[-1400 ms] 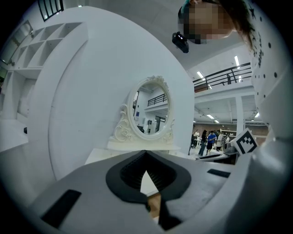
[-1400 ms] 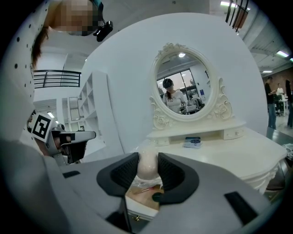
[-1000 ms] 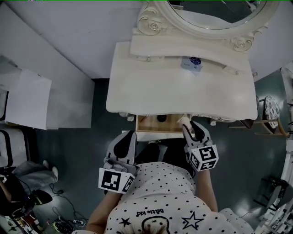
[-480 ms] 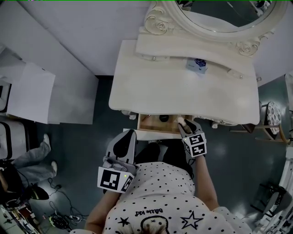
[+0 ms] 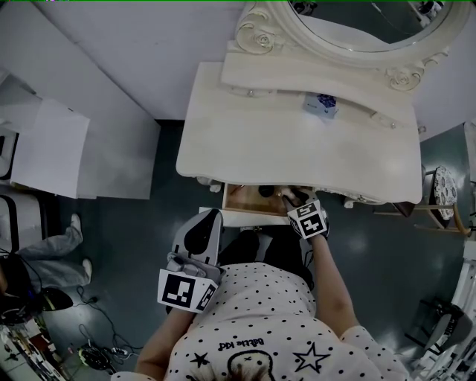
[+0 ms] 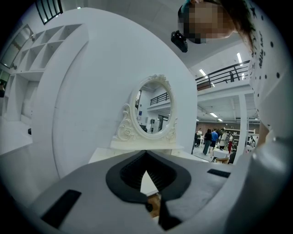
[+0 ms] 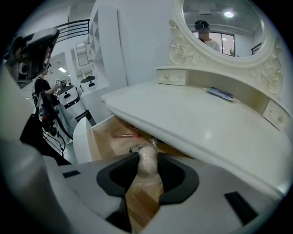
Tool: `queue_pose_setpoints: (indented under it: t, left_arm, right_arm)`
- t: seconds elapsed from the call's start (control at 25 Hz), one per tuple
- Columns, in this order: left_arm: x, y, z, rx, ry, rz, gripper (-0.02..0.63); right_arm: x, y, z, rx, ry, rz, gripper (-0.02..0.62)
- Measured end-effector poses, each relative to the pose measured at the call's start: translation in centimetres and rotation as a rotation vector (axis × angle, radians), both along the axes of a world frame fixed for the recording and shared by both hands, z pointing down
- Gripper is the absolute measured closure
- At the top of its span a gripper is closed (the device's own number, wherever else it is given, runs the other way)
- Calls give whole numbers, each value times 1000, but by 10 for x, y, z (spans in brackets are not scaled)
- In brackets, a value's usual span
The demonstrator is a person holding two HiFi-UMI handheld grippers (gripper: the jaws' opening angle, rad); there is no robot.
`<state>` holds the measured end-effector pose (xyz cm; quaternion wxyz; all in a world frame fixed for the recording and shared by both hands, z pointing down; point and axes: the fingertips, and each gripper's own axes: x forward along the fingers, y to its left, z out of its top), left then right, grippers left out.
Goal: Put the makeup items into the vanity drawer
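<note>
Cream-painted vanity table [image 5: 282,141], oval mirror [image 5: 357,18] in a carved frame at its back. Drawer [image 5: 242,199] stands pulled out under the front edge, wood bottom showing.

Left gripper [image 5: 210,219] is parked low by the person's torso, jaws together, nothing between them. Right gripper [image 5: 292,201] points steeply down over the open drawer, jaws clamped on a pale beige makeup item in clear wrap [image 7: 147,155], which sits at the jaw tips just above the wood. A slim pink-red stick [image 7: 122,135] already lies further in. A small blue-patterned item [image 5: 321,104] remains on the tabletop near the mirror.

Step in hand, as I judge it: setting the wrapped item down. Best done by keeping it under the tabletop's overhang, lowering to bare wood away from the stick, then parting the jaws fully so the crinkled wrap doesn't snag on a pad.

Hard to read: the drawer's back half is hidden under the tabletop. A dark object [image 5: 265,192] inside cannot be identified. What the wrapped item is, sponge or otherwise, I cannot tell.
</note>
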<state>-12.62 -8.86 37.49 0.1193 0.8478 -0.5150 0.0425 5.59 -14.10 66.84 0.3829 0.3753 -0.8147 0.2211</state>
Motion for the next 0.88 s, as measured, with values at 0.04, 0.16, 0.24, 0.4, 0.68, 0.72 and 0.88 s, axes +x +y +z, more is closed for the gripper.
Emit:
queue_pose_setpoints:
  t: [0.04, 0.16, 0.24, 0.4, 0.68, 0.72, 0.88]
  left_arm:
    - [0, 0, 0, -1, -1, -1, 607]
    - [0, -1, 2, -4, -1, -4, 607]
    - [-1, -2, 3, -6, -1, -7, 607]
    - [-3, -3, 5, -12, -1, -13, 607]
    - [-3, -6, 5, -17, -2, -20, 607]
    - [-3, -6, 5, -16, -1, -21, 607]
    - [-3, -6, 4, -13, 2, -22, 607]
  right_arm:
    - [-1, -1, 3, -11, 14, -12, 454]
    - [-3, -2, 11, -30, 40, -45, 453]
    - [-4, -4, 15, -39, 43, -56, 449]
    - [-8, -5, 18, -57, 39, -74, 445]
    - [-13, -4, 22, -109, -11, -56, 416]
    - [-13, -3, 22, -111, -14, -56, 413]
    - [-12, -2, 21, -113, -15, -56, 407]
